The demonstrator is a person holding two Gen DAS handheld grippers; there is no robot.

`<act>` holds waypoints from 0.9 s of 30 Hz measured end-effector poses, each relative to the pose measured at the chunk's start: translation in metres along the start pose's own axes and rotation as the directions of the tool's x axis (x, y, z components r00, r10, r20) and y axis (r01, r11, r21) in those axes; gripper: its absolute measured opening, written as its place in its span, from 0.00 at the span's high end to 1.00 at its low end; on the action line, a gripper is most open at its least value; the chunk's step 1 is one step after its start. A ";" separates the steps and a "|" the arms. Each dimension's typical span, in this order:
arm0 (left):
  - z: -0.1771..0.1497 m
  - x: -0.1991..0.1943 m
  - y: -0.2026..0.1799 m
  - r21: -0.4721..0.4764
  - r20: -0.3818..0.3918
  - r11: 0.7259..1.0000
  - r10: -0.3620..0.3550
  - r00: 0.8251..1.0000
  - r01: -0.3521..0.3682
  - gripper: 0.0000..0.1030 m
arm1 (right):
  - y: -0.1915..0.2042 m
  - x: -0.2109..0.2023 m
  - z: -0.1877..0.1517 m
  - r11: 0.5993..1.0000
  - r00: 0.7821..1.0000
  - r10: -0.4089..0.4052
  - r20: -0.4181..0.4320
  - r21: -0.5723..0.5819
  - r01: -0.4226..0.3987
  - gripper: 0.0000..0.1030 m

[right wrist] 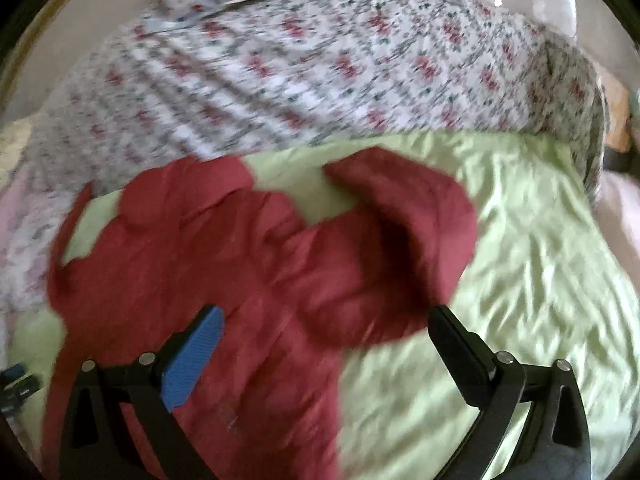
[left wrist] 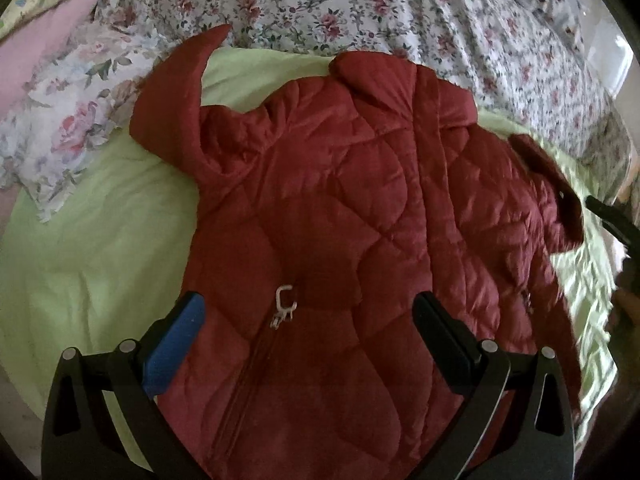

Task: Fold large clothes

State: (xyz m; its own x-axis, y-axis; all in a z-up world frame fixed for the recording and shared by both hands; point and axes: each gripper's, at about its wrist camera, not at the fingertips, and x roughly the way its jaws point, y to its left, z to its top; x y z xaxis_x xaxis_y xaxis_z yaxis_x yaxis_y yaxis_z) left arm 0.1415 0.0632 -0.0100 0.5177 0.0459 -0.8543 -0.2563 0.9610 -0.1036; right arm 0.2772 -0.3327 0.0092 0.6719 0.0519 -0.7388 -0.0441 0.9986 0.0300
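Left gripper [left wrist: 308, 312] and right gripper [right wrist: 326, 326] both hang spread wide, empty, over the red jacket [left wrist: 360, 208].

Bed: light green sheet [left wrist: 100, 240] spread centre frame; red quilted jacket [left wrist: 340, 220] lying on it; floral quilt [left wrist: 320, 4] across the top; floral pillow [left wrist: 68, 120] upper left.

A dark red quilted jacket [left wrist: 360, 208] lies spread flat, filling the centre and lower half of the left wrist frame. One sleeve curls toward the upper left. Its pale zip pull [left wrist: 285, 306] sits at lower centre.
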 end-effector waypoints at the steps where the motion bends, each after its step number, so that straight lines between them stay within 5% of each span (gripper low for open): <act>1: 0.004 0.003 0.001 -0.009 -0.001 1.000 -0.005 1.000 0.005 0.00 | -0.004 0.010 0.008 1.000 1.000 -0.018 -0.002 0.002 0.018 0.09; 10: 0.023 0.023 0.000 -0.043 -0.011 0.999 -0.022 1.000 0.022 0.00 | -0.024 0.110 0.053 0.984 0.980 -0.175 -0.099 -0.059 0.169 0.21; 12: 0.023 0.027 -0.002 -0.037 -0.015 0.999 -0.019 1.000 0.018 0.00 | -0.025 0.123 0.054 0.975 0.971 -0.216 -0.107 -0.082 0.208 0.34; 14: 0.023 0.031 -0.004 -0.030 -0.023 0.999 -0.020 1.000 0.020 0.00 | -0.033 0.131 0.055 0.976 0.971 -0.214 -0.108 -0.056 0.209 0.58; 16: 0.021 0.035 -0.005 -0.021 -0.030 1.000 -0.016 0.999 0.016 0.00 | -0.042 0.126 0.057 0.985 0.981 -0.171 -0.096 0.003 0.172 0.83; 22: 0.013 0.041 -0.005 -0.014 -0.051 0.999 -0.032 0.998 0.031 0.00 | -0.034 0.083 0.052 0.997 1.000 -0.005 -0.015 0.072 0.006 0.86; 27: 0.005 0.038 -0.004 -0.019 -0.064 0.998 -0.061 0.996 0.060 0.00 | -0.003 0.038 0.027 0.977 0.980 0.196 0.033 0.083 -0.198 0.86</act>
State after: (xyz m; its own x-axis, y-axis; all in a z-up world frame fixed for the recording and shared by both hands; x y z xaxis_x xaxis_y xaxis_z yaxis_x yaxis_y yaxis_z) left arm 0.1668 0.0625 -0.0396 0.4794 -0.0301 -0.8771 -0.2399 0.9569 -0.1639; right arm 0.3229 -0.3338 -0.0004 0.6740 0.2471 -0.6961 -0.1151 0.9660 0.2315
